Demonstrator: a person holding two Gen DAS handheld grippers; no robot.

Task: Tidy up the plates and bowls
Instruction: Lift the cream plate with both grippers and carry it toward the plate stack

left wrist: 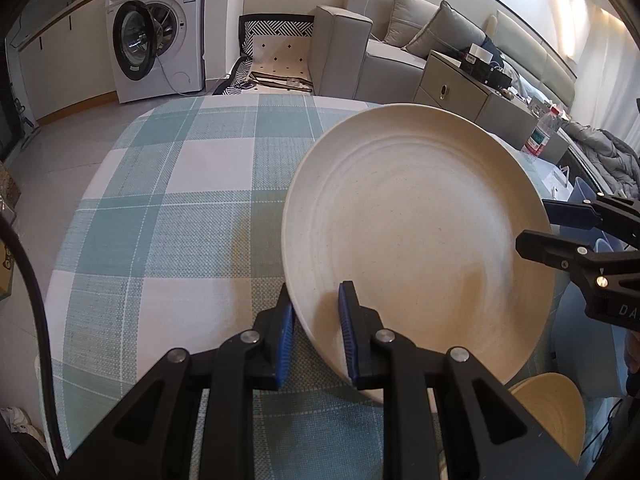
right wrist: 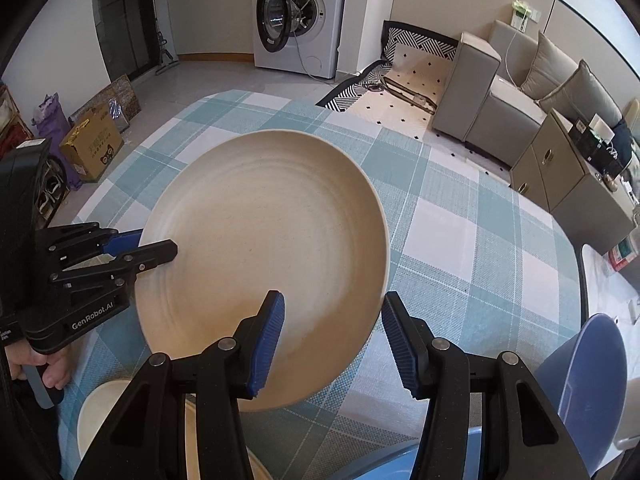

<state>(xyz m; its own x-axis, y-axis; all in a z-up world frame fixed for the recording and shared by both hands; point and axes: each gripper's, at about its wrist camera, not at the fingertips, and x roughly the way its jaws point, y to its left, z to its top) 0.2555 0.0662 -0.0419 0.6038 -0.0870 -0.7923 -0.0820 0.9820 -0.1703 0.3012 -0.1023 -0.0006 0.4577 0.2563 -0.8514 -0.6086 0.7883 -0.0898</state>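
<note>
A large cream plate is held above the teal plaid tablecloth. My left gripper is shut on its near rim, one pad above and one below. My right gripper stands open at the opposite rim. That edge passes between its blue pads without either pressing on it. A cream bowl sits low at the table's near edge. Blue dishes stand at the right.
A washing machine with its door open stands on the floor beyond the table. A grey sofa and a low cabinet are at the right. A cardboard box is at the left. A water bottle is by the table's far right.
</note>
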